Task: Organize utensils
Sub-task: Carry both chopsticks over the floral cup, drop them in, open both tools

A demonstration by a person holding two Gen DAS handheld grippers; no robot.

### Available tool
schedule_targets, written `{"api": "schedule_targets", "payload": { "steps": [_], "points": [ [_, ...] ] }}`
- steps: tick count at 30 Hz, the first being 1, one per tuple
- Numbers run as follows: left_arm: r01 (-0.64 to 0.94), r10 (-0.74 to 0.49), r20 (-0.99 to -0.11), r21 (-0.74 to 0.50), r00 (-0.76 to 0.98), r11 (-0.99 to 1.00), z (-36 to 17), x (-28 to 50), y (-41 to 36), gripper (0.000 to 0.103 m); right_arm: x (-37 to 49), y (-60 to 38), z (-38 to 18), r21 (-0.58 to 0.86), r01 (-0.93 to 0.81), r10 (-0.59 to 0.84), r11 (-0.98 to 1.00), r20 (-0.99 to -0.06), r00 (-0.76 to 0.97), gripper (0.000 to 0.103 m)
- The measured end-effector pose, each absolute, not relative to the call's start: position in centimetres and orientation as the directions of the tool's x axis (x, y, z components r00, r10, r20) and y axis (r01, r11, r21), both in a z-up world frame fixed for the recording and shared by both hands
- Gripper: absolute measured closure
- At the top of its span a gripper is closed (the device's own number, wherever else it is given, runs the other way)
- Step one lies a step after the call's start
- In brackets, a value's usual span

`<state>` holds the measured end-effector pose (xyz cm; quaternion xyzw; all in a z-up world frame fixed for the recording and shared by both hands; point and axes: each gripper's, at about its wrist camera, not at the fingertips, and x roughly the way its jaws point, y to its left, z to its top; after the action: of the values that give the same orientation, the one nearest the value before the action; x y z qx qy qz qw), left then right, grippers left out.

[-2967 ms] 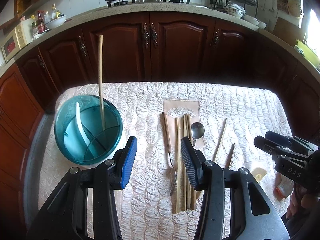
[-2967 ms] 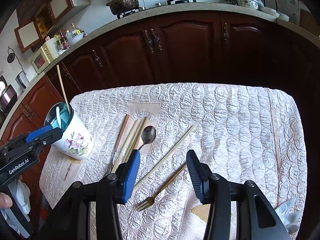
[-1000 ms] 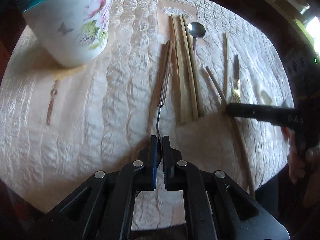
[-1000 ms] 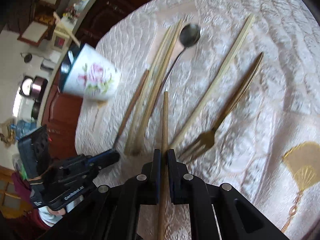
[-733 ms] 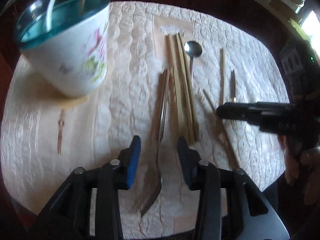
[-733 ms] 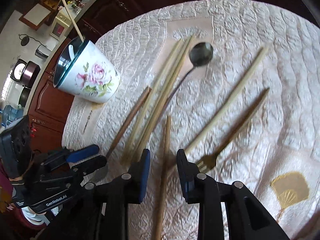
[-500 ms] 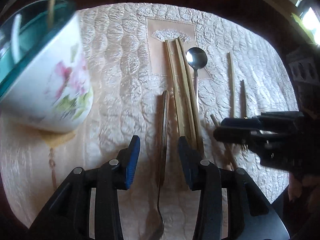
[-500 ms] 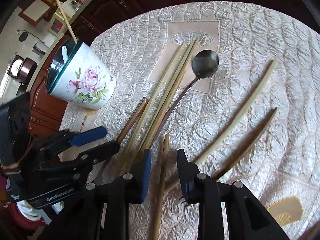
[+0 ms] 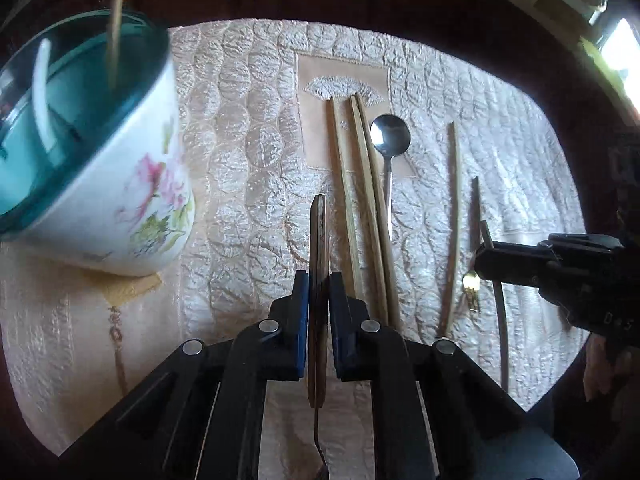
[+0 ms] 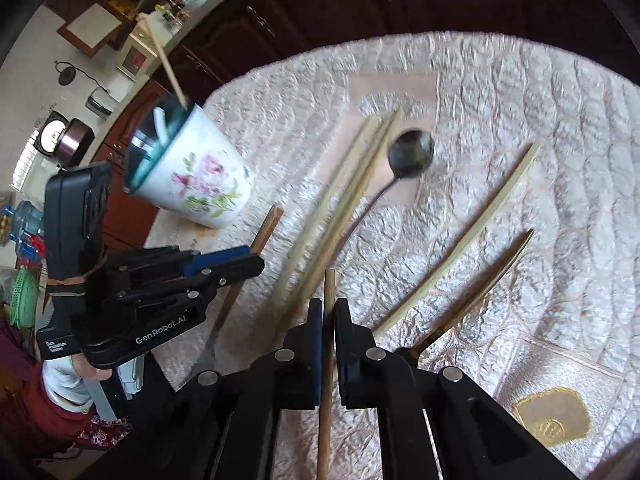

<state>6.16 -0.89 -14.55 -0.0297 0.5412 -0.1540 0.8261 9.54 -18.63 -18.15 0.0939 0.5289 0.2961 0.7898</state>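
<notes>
My left gripper (image 9: 318, 284) is shut on the brown wooden handle of a fork (image 9: 318, 236), which points away along the quilted table cover; it also shows in the right wrist view (image 10: 264, 232). My right gripper (image 10: 327, 312) is shut on a brown chopstick (image 10: 329, 292). A floral cup (image 9: 120, 184) with a teal inside stands at the left and holds a white spoon (image 9: 42, 92) and a chopstick (image 9: 116, 12). Three pale chopsticks (image 9: 360, 184), a steel spoon (image 9: 390, 136), a single pale chopstick (image 9: 454, 216) and a gold fork (image 9: 474, 240) lie on the cover.
The quilted cover (image 9: 248, 128) drapes a small table with dark wooden cabinets (image 10: 320, 4) behind. The right gripper's body (image 9: 560, 272) reaches in from the right in the left wrist view. The left gripper's body (image 10: 152, 292) sits low at the left in the right wrist view.
Both grippers were open half a second ago. The left has shut on the fork handle and the right has shut on the brown chopstick.
</notes>
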Motion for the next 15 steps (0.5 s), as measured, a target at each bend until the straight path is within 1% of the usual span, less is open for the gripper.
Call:
{"api": "schedule_targets", "payload": {
  "steps": [2,5,11,15],
  "points": [
    [0.230,-0.329,-0.857,-0.254,0.396,0.939,-12.6,5.0,0.2,0.095,9.1,-18.9,-16.3,0.464,-0.383,0.582,0.799,-0.756,0.298,0.098],
    [0.230,-0.346,-0.822,-0.267,0.453,0.936,-9.6,3.1,1.8,0.095,8.3,-18.6,-13.5,0.449,-0.415,0.594,0.791,-0.727,0.344,0.098],
    [0.212,-0.356,-0.767,-0.286,0.534,0.934,-6.0,0.5,4.2,0.095,6.5,-18.4,-8.7,0.404,-0.474,0.603,0.782,-0.682,0.414,0.098],
    [0.212,-0.357,-0.737,-0.288,0.574,0.934,-3.9,-0.9,5.5,0.095,6.2,-17.4,-6.8,0.382,-0.496,0.605,0.780,-0.663,0.441,0.098]
  ]
}}
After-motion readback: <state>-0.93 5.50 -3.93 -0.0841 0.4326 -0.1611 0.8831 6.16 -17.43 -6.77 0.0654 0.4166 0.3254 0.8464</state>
